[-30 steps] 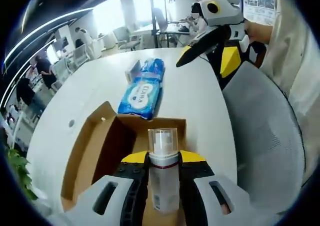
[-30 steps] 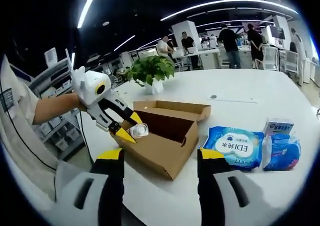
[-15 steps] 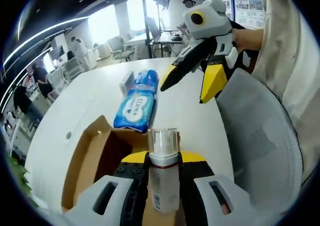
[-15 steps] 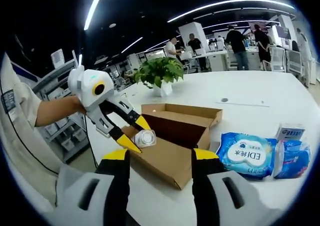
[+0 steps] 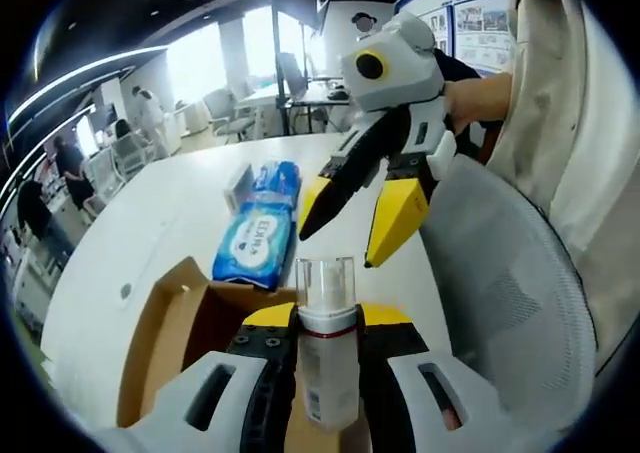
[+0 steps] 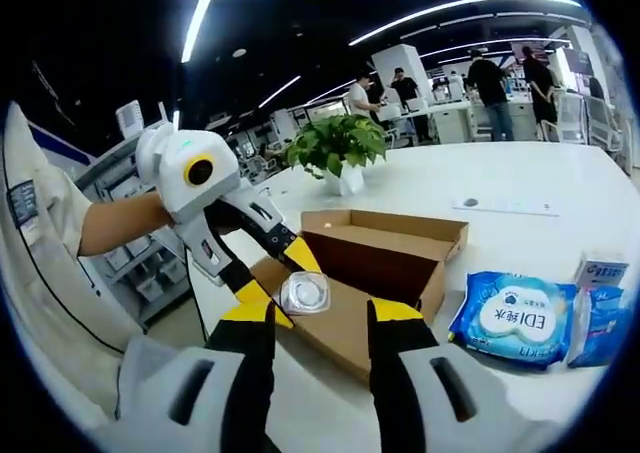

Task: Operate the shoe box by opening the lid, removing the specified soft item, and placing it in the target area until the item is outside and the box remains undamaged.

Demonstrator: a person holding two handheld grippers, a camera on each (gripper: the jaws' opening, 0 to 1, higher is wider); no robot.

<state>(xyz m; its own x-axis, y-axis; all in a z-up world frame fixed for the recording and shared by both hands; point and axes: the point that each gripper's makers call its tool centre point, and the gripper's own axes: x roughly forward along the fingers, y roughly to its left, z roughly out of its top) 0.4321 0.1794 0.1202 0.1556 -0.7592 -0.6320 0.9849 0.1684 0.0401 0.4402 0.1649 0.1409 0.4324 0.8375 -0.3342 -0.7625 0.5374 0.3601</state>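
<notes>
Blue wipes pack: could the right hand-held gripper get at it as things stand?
Probably yes: the right hand-held gripper is open and holds nothing, and the wipes pack lies uncovered on the table beside the box.

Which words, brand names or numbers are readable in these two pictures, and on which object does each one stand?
"EDI", followed by two Chinese characters too blurred to read: on the blue tissue pack lying on the white table.
The small bottle held in the left gripper: print on its label, too small to read.
The small box behind the tissue pack: print too blurred to read.
The wall posters: too small to read.
</notes>
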